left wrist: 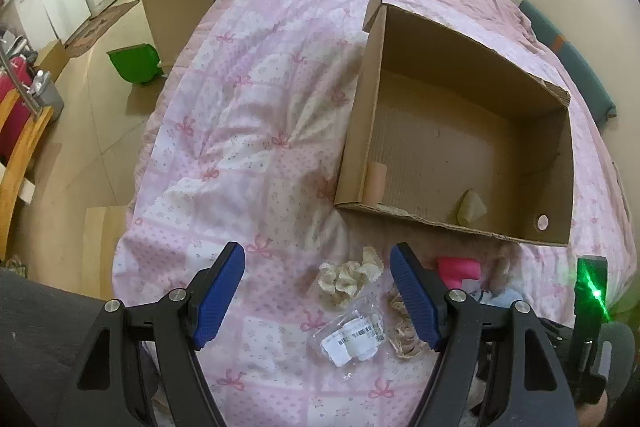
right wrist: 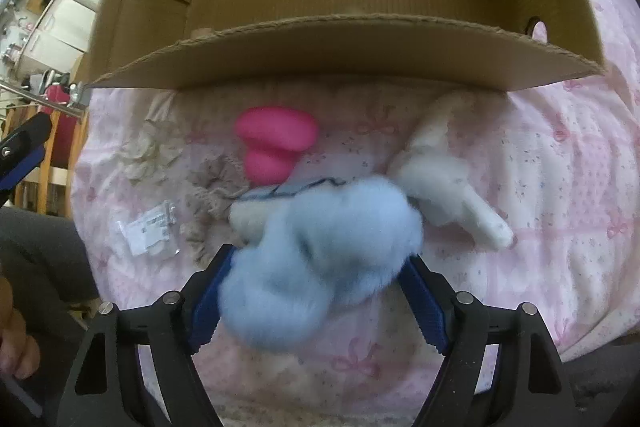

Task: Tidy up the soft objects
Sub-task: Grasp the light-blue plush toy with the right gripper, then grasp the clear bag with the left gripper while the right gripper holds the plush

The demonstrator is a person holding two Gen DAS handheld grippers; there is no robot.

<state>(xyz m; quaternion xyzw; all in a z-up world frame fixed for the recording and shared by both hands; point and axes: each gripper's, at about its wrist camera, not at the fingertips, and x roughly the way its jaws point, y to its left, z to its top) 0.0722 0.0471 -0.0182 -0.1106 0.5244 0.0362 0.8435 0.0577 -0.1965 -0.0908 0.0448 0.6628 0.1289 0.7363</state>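
Bedding item: pink quilt point(left wrist: 248, 131) with a bow print, covering the bed and carrying every object listed.

Cardboard box point(left wrist: 460, 131), open-topped, is sitting on the quilt beyond the loose items. Inside it, a pale pink roll point(left wrist: 376, 183) is standing against the near left corner, and a small yellowish piece point(left wrist: 472, 207) is lying by the near wall.

Loose soft objects on the quilt, in front of the box:
- cream ruffled scrunchie point(left wrist: 352, 277), lying between the left claw's fingers as its camera sees them, not touched;
- beige lace scrunchie point(left wrist: 404, 335), just beside the clear packet point(left wrist: 354, 337) with a white label;
- pink sponge point(right wrist: 276, 143), waisted in shape, lying near the box wall;
- white fluffy toy point(right wrist: 448, 195), stretched out to the right of the sponge;
- light blue fluffy item point(right wrist: 320, 259), blurred, sitting between the right claw's fingers.

Left claw point(left wrist: 318, 291) is standing wide and holding nothing, angled down over the scrunchies.

Right claw point(right wrist: 316, 299) is pointing steeply down with its jaws wide; the blue fluff is filling the gap and hiding the fingertips, and whether the pads are pressing on it I cannot tell.

Person's dark sleeve point(right wrist: 44, 263) is showing at the left edge of the right wrist view.
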